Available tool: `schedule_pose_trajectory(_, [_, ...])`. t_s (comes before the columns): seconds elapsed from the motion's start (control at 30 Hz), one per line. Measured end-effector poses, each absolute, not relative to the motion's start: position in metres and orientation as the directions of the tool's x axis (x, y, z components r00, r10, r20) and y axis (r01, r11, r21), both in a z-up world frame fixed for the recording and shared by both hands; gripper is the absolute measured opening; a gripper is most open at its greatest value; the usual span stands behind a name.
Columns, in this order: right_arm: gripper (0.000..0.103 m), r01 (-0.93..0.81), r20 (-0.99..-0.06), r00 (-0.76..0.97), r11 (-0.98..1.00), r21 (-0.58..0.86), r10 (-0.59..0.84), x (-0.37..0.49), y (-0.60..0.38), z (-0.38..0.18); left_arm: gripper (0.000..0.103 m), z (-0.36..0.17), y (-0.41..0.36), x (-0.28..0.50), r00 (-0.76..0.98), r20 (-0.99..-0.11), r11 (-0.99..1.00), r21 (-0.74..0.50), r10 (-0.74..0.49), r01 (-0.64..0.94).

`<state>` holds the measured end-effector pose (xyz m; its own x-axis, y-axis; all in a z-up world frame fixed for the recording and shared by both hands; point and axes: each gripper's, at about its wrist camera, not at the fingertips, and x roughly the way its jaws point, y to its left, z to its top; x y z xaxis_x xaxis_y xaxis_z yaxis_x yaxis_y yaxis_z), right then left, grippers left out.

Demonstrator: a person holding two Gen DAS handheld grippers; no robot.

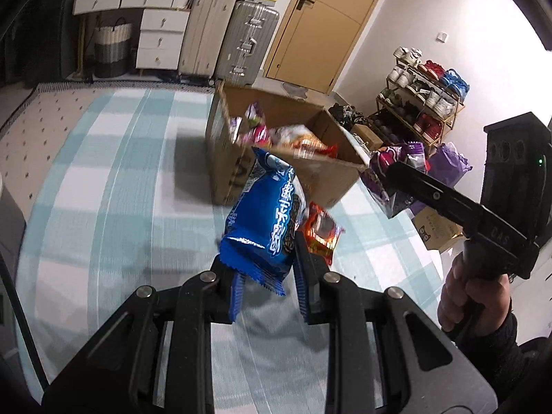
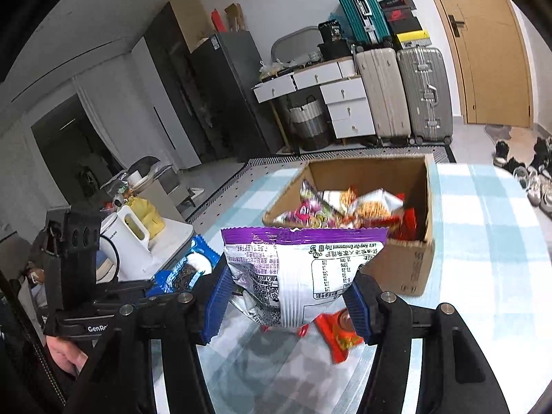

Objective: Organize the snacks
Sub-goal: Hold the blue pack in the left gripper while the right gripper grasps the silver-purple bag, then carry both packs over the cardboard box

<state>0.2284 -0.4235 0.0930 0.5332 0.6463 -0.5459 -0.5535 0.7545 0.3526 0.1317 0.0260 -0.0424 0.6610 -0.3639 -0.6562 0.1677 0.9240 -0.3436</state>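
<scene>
L hand-held gripper (image 1: 265,276) clamped on blue packet (image 1: 265,214), long axis fwd | R hand-held gripper (image 2: 286,296) clamped on purple bag (image 2: 303,269) | I see box (image 2: 410,269) far, dead ahead over bench (image 2: 483,241); R looks nearer.

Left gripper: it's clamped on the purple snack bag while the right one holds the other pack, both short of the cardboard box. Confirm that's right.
Not quite. The left gripper is clamped on the blue snack pack, as the left wrist view shows; the purple snack bag sits in the right gripper. Both are indeed short of the cardboard box.
</scene>
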Motion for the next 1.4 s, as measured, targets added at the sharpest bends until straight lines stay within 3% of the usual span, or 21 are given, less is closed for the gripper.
schedule_pose_trajectory(0.4, [0.06, -0.57, -0.523, 0.537, 0.741, 0.355, 0.662, 0.277, -0.429, 0.137, 0.022, 0.008, 0.004, 0.196, 0.648, -0.641, 0.909, -0.339, -0.411, 0.241])
schedule_pose_trajectory(0.7, [0.06, -0.544, -0.527, 0.551, 0.758, 0.361, 0.647, 0.315, -0.432, 0.152, 0.022, 0.035, -0.014, 0.241, 0.664, -0.648, 0.927, -0.266, -0.374, 0.262])
schedule_pose_trajectory(1.4, [0.06, -0.492, -0.6, 0.54, 0.799, 0.344, 0.591, 0.389, -0.421, 0.115, 0.022, -0.009, -0.029, 0.344, 0.588, -0.728, 0.934, -0.236, -0.353, 0.268])
